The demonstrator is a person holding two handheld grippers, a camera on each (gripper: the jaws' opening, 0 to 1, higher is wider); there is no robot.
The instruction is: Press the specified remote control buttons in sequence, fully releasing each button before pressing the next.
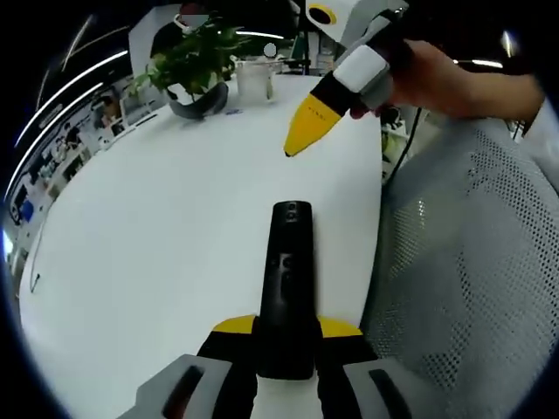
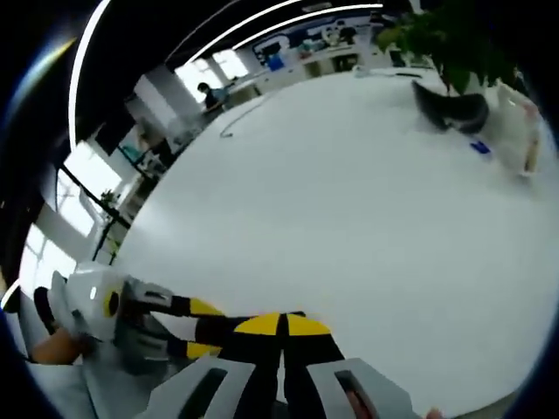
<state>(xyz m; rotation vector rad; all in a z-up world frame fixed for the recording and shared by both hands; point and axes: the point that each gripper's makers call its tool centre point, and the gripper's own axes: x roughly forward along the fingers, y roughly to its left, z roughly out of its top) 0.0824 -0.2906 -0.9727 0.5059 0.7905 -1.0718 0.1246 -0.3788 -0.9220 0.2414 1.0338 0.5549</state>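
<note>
My left gripper (image 1: 286,336) is clamped on the near end of the remote (image 1: 288,279), whose long axis points away toward the plant (image 1: 194,61). My right gripper (image 1: 301,140), jaws together and empty, hovers just beyond its far end, tip aimed down.

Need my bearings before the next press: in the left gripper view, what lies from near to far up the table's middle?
Left hand-held gripper clamping the black slim remote control → yellow-tipped right hand-held gripper above the white table → clear plastic container.
</note>
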